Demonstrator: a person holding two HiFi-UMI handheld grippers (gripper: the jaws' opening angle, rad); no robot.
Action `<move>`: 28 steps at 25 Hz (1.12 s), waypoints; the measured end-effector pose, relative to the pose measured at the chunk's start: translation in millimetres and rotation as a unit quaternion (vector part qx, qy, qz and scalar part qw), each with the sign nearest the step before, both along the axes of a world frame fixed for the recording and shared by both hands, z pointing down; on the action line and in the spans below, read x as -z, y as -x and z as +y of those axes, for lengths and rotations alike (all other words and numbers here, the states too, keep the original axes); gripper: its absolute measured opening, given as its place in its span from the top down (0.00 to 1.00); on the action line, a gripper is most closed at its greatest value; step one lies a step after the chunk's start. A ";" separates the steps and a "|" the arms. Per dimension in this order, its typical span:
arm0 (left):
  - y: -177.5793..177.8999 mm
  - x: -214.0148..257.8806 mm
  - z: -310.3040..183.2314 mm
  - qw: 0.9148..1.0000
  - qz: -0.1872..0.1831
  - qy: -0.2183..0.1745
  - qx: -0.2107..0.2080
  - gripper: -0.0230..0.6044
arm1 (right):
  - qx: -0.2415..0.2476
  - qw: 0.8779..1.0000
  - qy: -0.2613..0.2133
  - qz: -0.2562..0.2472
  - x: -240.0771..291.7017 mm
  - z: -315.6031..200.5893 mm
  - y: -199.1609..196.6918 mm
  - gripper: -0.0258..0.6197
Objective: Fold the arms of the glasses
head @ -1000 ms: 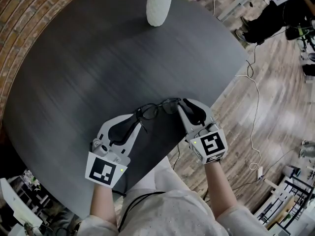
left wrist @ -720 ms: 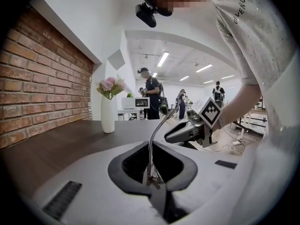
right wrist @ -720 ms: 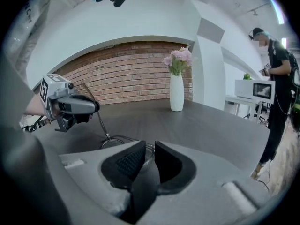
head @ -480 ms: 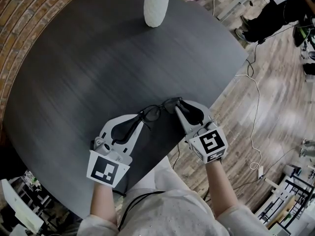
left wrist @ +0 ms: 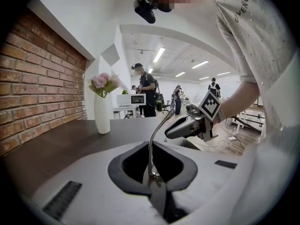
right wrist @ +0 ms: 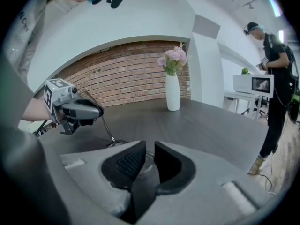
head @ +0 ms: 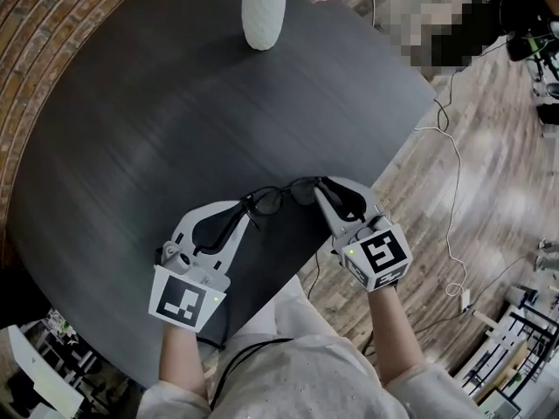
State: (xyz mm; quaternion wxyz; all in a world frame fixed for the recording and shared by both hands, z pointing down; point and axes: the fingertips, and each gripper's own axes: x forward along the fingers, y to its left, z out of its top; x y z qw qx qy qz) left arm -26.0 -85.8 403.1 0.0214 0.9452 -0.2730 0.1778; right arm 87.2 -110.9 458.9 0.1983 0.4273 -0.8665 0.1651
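Note:
Black-framed glasses (head: pixel 278 197) sit low over the dark round table (head: pixel 175 120), held between my two grippers near its front edge. My left gripper (head: pixel 246 216) is shut on one thin arm of the glasses (left wrist: pixel 157 135), which rises out of its jaws (left wrist: pixel 152 177) toward the right gripper (left wrist: pixel 174 132). My right gripper (head: pixel 320 190) is at the other end of the frame. Its jaws (right wrist: pixel 146 161) have just been closing, and the rim of the glasses shows in the narrow gap between the pads. The left gripper (right wrist: pixel 96 111) and the frame (right wrist: pixel 111 143) show at the left of the right gripper view.
A white vase (head: pixel 263 14) with pink flowers stands at the table's far edge. The brick wall runs along the left. To the right is wooden floor with a white cable (head: pixel 454 190). People stand at desks in the background (left wrist: pixel 146 90).
Both grippers and the glasses stay almost where they were. The head view has drifted, so the vase now sits further left in the frame.

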 end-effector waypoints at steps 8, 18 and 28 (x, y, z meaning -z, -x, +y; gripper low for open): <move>6.6 -0.4 -7.9 1.000 -0.010 0.003 0.006 0.93 | 0.024 0.998 0.065 -0.002 -17.3 6.4 4.2 0.87; -15.5 -10.9 0.2 0.998 -0.057 -0.005 -0.020 0.93 | 0.020 0.998 0.059 -0.005 -15.7 6.0 3.9 0.87; -42.0 -27.4 1.1 0.992 -0.111 -0.030 -0.050 0.93 | 0.023 0.999 0.045 -0.001 -15.4 5.6 5.0 0.87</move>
